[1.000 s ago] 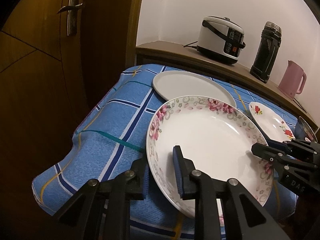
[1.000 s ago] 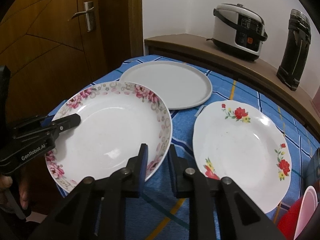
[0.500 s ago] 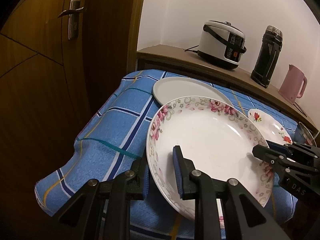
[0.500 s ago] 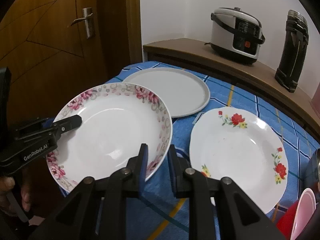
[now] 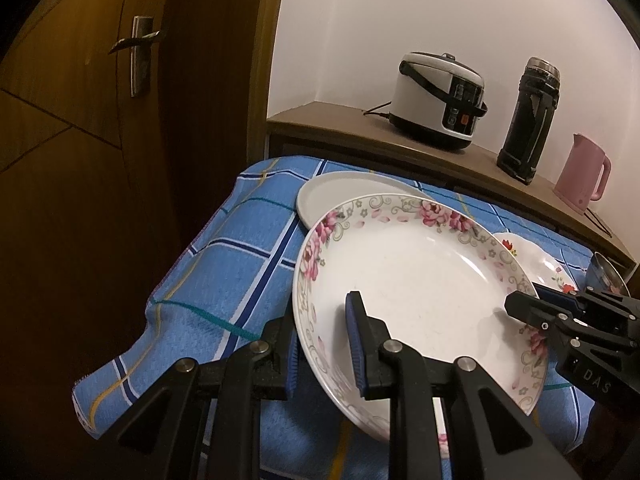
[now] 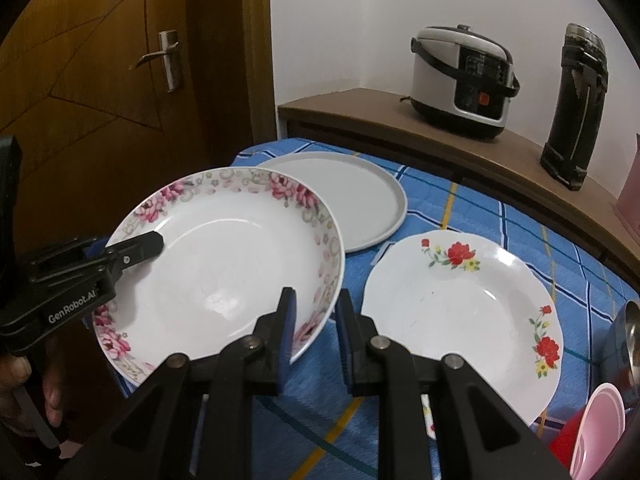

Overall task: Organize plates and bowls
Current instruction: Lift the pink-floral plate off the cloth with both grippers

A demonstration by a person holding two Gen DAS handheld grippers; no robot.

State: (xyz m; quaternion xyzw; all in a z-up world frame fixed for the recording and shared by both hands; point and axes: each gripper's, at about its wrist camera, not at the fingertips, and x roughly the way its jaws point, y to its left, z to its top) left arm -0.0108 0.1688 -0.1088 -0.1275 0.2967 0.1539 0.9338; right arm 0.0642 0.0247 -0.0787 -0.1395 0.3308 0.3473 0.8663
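Observation:
A pink-flowered plate (image 5: 416, 288) (image 6: 224, 264) is held in the air above the blue checked tablecloth (image 5: 240, 264). My left gripper (image 5: 322, 344) is shut on its near-left rim and shows in the right wrist view (image 6: 132, 252). My right gripper (image 6: 314, 324) is shut on its right rim and shows in the left wrist view (image 5: 524, 304). A plain grey plate (image 6: 340, 196) (image 5: 344, 188) lies behind it. A red-flowered plate (image 6: 460, 304) (image 5: 536, 260) lies to the right.
A wooden shelf (image 6: 400, 124) behind the table carries a rice cooker (image 6: 464, 80), a black flask (image 6: 576, 104) and a pink kettle (image 5: 584, 176). A wooden door (image 6: 100, 80) stands at left. A metal bowl (image 6: 628, 336) and pink and red bowls (image 6: 596, 428) sit at the right edge.
Both grippers have lifted the pink-flowered plate off the cloth; it now hangs higher and covers part of the grey plate.

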